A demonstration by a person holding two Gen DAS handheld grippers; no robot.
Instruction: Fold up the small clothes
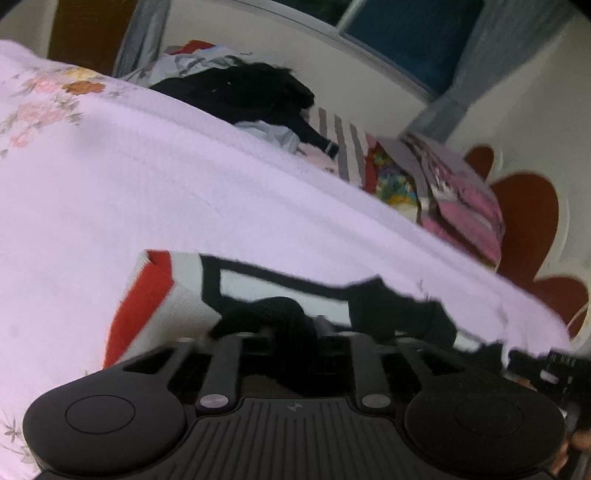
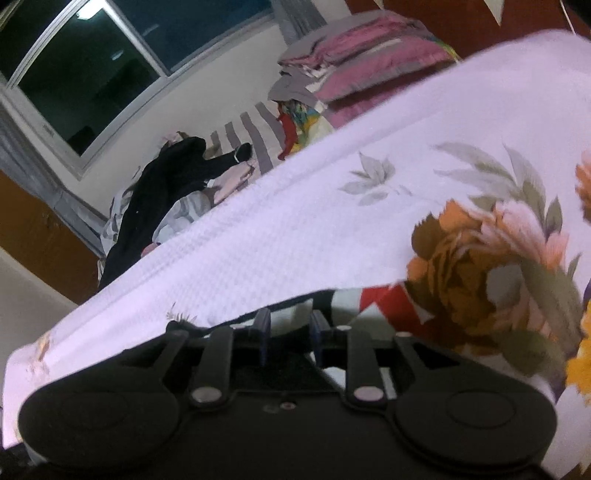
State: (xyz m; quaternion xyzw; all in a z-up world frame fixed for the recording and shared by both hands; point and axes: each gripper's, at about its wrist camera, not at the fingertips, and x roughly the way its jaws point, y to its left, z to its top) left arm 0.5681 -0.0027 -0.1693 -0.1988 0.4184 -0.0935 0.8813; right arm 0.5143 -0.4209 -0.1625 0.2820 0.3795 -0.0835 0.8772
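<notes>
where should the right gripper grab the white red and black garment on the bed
Grip the white, red and black garment at its near edge, right ahead of the right gripper, coming in low along the floral bedsheet. The cloth lies flat, so only an edge or fold offers the open fingers something to pinch. The left gripper already has a black bunched part at its fingers.

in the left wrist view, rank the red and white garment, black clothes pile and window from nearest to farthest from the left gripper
1. Red and white garment: right at the left gripper.
2. Black clothes pile: across the bed, upper middle.
3. Window: on the far wall, top right.
</notes>
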